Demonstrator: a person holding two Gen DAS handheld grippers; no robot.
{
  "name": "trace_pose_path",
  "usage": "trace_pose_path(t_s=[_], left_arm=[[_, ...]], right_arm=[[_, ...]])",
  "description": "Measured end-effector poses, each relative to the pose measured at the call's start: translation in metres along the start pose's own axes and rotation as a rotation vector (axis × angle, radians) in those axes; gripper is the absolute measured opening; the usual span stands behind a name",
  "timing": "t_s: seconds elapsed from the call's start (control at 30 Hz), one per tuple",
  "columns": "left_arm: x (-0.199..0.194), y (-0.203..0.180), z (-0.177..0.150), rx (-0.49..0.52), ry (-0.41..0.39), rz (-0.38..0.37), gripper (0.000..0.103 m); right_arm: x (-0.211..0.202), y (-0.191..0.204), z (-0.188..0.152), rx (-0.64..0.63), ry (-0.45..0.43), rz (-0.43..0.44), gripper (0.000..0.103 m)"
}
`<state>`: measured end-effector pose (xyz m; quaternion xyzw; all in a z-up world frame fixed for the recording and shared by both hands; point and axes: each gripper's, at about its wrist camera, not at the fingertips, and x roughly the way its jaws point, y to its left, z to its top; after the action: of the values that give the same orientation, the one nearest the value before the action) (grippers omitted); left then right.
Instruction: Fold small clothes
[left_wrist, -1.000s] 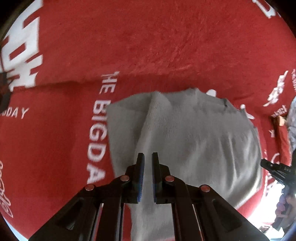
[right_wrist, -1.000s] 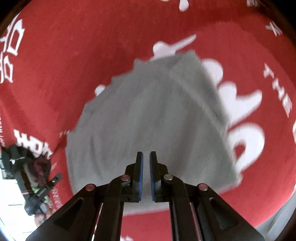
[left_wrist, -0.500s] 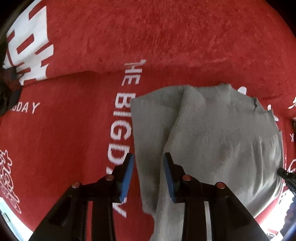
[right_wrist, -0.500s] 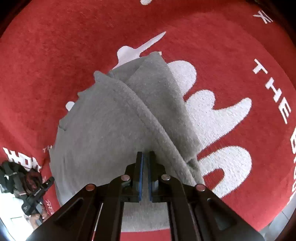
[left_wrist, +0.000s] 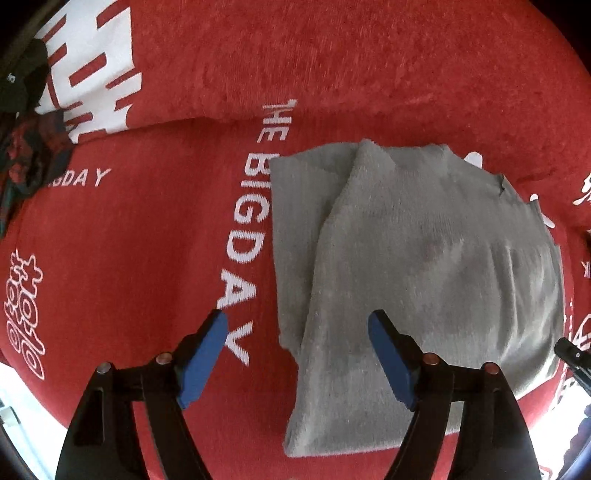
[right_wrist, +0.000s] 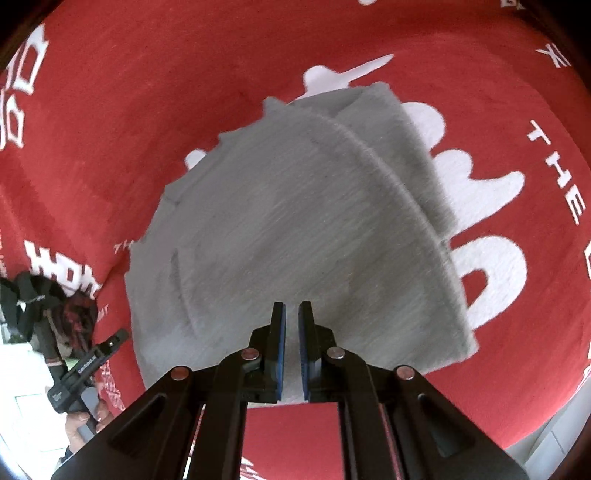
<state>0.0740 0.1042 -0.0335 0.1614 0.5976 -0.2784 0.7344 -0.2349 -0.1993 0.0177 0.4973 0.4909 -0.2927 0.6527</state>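
A small grey knit garment (left_wrist: 424, 266) lies folded on a red cloth (left_wrist: 129, 240) with white lettering. One layer overlaps another along a diagonal edge. My left gripper (left_wrist: 297, 332) is open and empty above the garment's near left edge. In the right wrist view the same garment (right_wrist: 295, 229) lies flat, and my right gripper (right_wrist: 291, 325) hovers over its near edge, jaws almost closed with a thin gap and nothing between them.
A dark bundle of clothing (left_wrist: 26, 122) lies at the far left of the red cloth; it also shows in the right wrist view (right_wrist: 48, 310). The left gripper's handle and hand (right_wrist: 85, 373) show at lower left. A pale floor (left_wrist: 14, 398) borders the cloth.
My left gripper has opened wide and let the garment's folded layer drop flat. My right gripper has pulled back slightly, its jaws parting a little. The garment now lies folded over.
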Motion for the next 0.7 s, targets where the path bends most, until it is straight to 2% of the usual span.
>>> trace_pose_path(t_s=[0.03,0.1,0.23,0.37,0.7], left_arm=[[-0.001,0.0,-0.001,0.001,0.003,0.003,0.089],[-0.003,-0.001,-0.001,0.003,-0.001,0.018,0.103],[-0.008,-0.002,-0.003,0.016,-0.005,0.038,0.103],[-0.012,-0.004,-0.004,0.045,-0.011,0.05,0.103],[-0.007,0.006,-0.009,0.025,0.04,0.03,0.103]], right_arm=[[0.001,0.003,-0.003,-0.006,0.006,0.002,0.018],[0.003,0.008,-0.01,-0.012,0.015,0.005,0.041],[0.008,0.017,-0.022,-0.018,0.034,0.025,0.043],[0.015,0.026,-0.035,-0.024,0.061,0.038,0.051],[0.031,0.045,-0.064,-0.038,0.126,0.073,0.051]])
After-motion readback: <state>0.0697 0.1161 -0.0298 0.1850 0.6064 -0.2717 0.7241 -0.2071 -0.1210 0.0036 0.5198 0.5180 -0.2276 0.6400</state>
